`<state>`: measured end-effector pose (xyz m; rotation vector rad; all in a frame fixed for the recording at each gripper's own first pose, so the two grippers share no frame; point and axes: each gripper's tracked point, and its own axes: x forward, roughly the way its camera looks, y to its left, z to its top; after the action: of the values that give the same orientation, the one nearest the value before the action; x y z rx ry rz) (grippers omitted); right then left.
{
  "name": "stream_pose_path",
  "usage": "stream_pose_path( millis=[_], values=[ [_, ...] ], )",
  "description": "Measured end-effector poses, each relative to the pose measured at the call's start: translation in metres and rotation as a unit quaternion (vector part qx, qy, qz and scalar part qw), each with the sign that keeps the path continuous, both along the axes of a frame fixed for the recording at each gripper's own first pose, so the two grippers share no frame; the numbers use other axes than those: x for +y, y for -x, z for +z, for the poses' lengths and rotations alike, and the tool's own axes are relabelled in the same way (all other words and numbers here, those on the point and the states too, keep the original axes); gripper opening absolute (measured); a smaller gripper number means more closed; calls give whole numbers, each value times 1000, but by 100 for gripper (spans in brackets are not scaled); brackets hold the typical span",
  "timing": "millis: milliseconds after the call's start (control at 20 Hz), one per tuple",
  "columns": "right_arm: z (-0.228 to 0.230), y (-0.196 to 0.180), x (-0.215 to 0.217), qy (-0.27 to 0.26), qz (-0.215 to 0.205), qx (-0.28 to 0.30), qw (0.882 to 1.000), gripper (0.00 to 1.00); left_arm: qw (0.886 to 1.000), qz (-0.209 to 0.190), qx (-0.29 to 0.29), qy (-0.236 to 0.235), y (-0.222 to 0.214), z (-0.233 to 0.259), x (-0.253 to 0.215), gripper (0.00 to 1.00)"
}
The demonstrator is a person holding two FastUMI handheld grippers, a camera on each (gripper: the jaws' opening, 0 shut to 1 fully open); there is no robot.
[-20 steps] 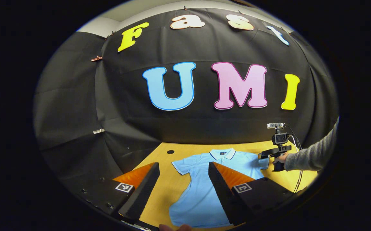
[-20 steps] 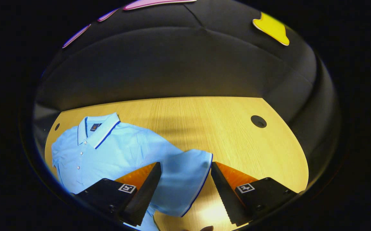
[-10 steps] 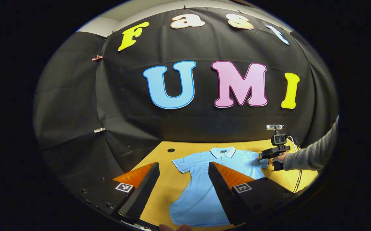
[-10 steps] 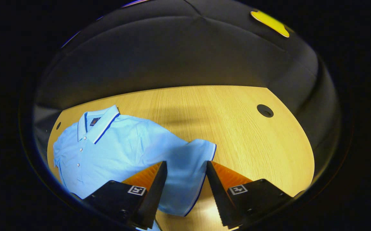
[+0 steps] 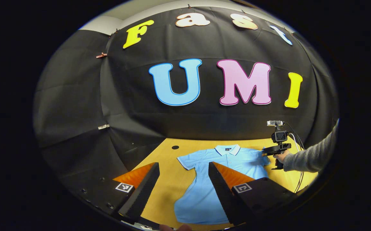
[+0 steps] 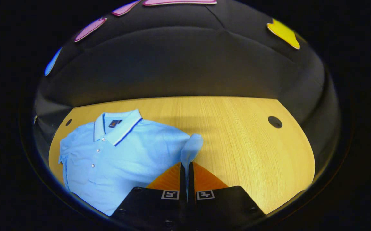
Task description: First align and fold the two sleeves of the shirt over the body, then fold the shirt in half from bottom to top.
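Left gripper view: the left gripper point(image 5: 182, 187), fingers apart, hovers above the table's point(image 5: 163, 179) near edge; the blue shirt point(image 5: 211, 179) lies flat there.

Right gripper view: the right gripper point(image 6: 187, 175) pinches the sleeve point(image 6: 190, 149), bare table on its right.

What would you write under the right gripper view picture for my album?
The right tool pinches a sleeve of the light blue polo shirt lying on the wooden table.
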<state>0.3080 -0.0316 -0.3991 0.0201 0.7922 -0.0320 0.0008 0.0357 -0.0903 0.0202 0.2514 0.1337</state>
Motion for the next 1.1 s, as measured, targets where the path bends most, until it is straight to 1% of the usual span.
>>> stream_pose_path(
  millis=[100,150,200,350,550,700,850,900,950,1000,1100],
  values=[
    [17,-4,29,-11,22,-20,999,5,1000,3,-1,3,0,0,5,97],
    [25,-2,44,-17,34,-26,999,5,1000,3,-2,5,0,-1,8,100],
    [31,-1,60,-22,47,-29,998,5,1000,4,-2,6,0,-2,10,97],
    [38,8,112,-30,92,-31,995,5,1000,5,-5,19,3,-2,18,97],
    [32,26,179,-27,160,-20,987,5,1000,13,-4,20,11,-4,31,98],
    [17,42,220,-25,195,3,980,5,1000,17,1,21,18,-8,38,97],
    [2,53,240,-25,213,25,976,5,1000,21,3,21,21,-8,43,98],
    [-2,55,246,-22,218,31,975,11,1000,23,3,21,22,-8,44,97],
    [-5,58,250,-19,222,35,974,11,999,24,3,21,23,-8,46,97],
    [-10,59,252,-16,225,40,974,5,999,25,4,22,24,-9,47,98],
    [-21,64,255,-15,224,54,973,5,999,27,7,22,23,-12,48,98]
  ],
)
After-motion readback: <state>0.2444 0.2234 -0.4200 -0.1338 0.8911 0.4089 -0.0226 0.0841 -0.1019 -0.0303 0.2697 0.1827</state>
